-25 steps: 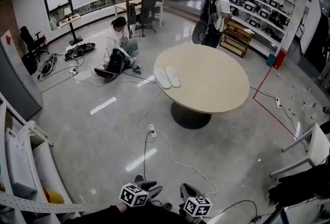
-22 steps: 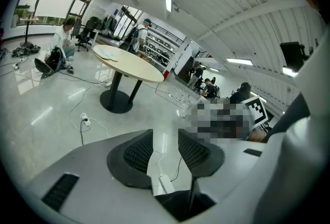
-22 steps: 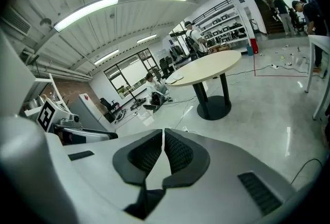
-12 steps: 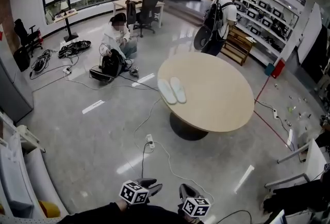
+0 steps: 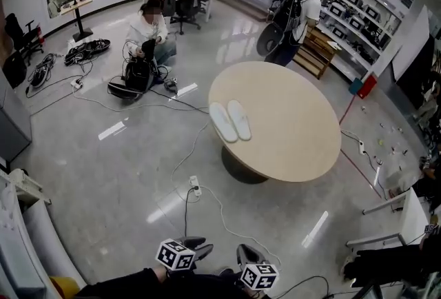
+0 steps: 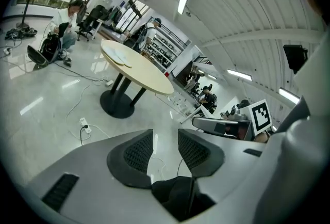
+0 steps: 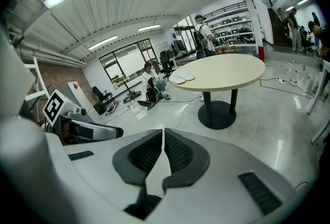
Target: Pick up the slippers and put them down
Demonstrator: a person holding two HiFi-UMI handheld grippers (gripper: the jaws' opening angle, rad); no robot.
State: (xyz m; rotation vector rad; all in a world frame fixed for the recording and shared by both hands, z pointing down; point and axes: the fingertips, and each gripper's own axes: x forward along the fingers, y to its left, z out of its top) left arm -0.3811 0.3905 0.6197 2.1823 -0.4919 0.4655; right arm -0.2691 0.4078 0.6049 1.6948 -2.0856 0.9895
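**Approach closes on the table — slippers still untouched**

The round table (image 5: 289, 132) sits nearer in the head view than a second ago, because the wearer has walked toward it across the grey floor. The seated person (image 5: 148, 29) at far left and the standing person with a backpack (image 5: 296, 12) beyond the table have drifted up the frame. The pair of white slippers (image 5: 230, 121) lies side by side on the tabletop near its left edge, unmoved. Both claws ride low and near, well short of the table. The left gripper (image 6: 165, 138) has its jaws parted with nothing between them, and the right gripper (image 7: 163, 138) is pinched closed and empty. By this reading, the pickup has not begun — the right jaws must part first.
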